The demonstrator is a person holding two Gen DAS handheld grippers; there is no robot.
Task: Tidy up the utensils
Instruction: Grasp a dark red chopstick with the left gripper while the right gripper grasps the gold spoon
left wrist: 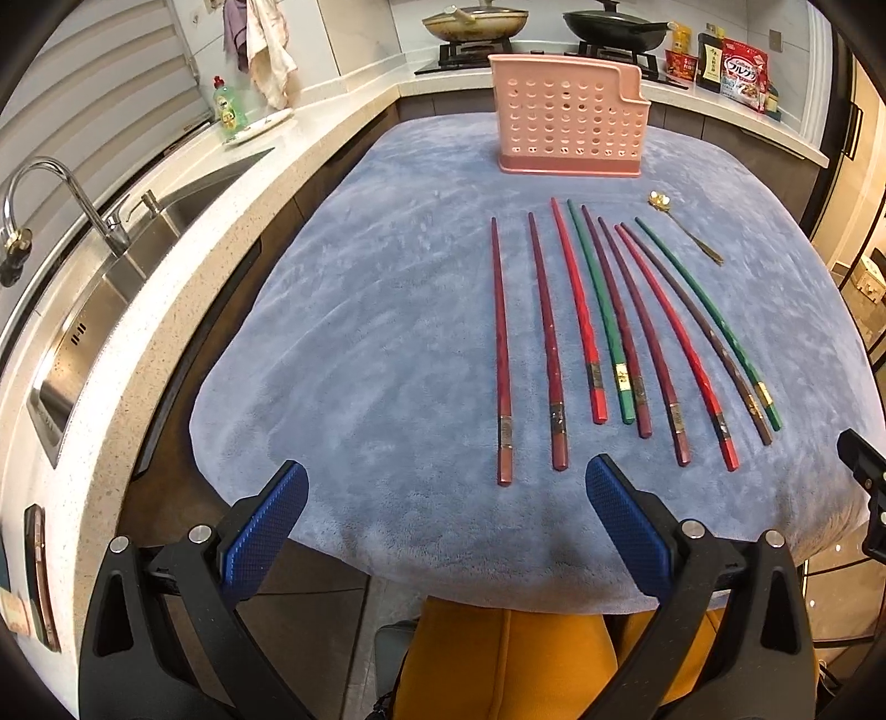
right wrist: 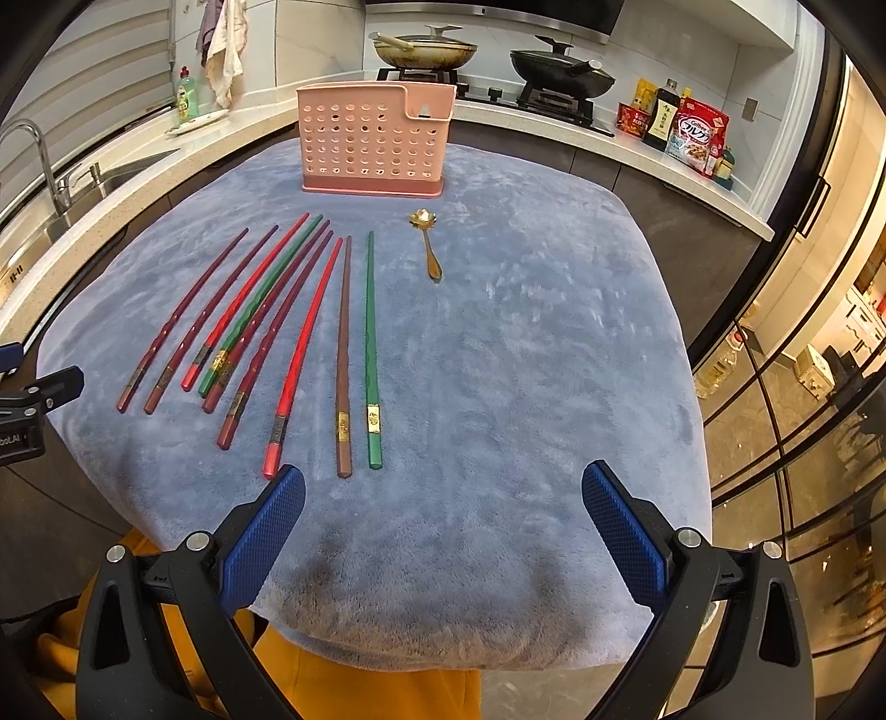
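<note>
Several chopsticks (left wrist: pixel 609 332) in dark red, bright red, green and brown lie side by side on a blue cloth (left wrist: pixel 360 343); they also show in the right wrist view (right wrist: pixel 288 321). A small gold spoon (left wrist: pixel 686 232) lies to their right, also seen in the right wrist view (right wrist: pixel 429 243). A pink perforated utensil holder (left wrist: pixel 570 124) stands upright at the far side, also in the right wrist view (right wrist: pixel 374 147). My left gripper (left wrist: pixel 446 487) is open and empty at the near edge. My right gripper (right wrist: pixel 443 493) is open and empty at the near edge.
A sink with faucet (left wrist: pixel 66 221) sits in the counter on the left. Two pans (right wrist: pixel 423 47) stand on the stove behind the holder. Food packets and bottles (right wrist: pixel 681 130) stand at the back right. A dish soap bottle (left wrist: pixel 230 105) stands by the sink.
</note>
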